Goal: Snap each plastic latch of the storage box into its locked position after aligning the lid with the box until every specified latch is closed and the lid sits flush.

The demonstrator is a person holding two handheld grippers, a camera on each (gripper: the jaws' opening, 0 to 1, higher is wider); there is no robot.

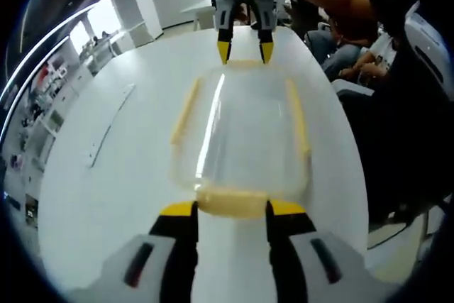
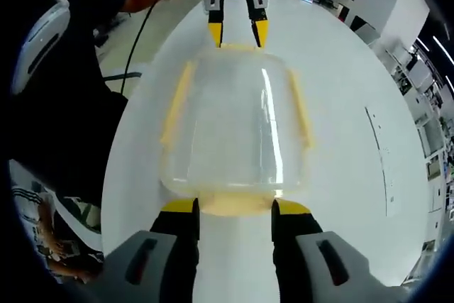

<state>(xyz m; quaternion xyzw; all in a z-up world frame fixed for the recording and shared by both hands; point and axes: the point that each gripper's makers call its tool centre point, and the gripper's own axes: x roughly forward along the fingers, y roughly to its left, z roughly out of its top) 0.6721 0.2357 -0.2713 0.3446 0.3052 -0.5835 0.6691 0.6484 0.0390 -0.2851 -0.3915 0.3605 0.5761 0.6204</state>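
A clear plastic storage box (image 1: 245, 129) (image 2: 234, 118) with its lid on lies on the white table (image 1: 106, 196) (image 2: 340, 196), between the two grippers. Yellow latches run along both long sides (image 1: 186, 110) (image 2: 301, 108) and both short ends. In the left gripper view my left gripper (image 1: 232, 209) stands open, its jaws straddling the near end latch (image 1: 232, 202). Across the box, the right gripper (image 1: 245, 51) is open at the far end latch. The right gripper view mirrors this: the right gripper (image 2: 234, 207) straddles its near latch (image 2: 234, 202), and the left gripper (image 2: 237, 33) is at the far end.
A person in a dark shirt (image 2: 64, 104) (image 1: 397, 69) stands at the table's edge beside the box, arms holding the grippers. A thin seam or cable (image 1: 106, 133) (image 2: 376, 154) runs across the table on the other side. Office furniture lies beyond.
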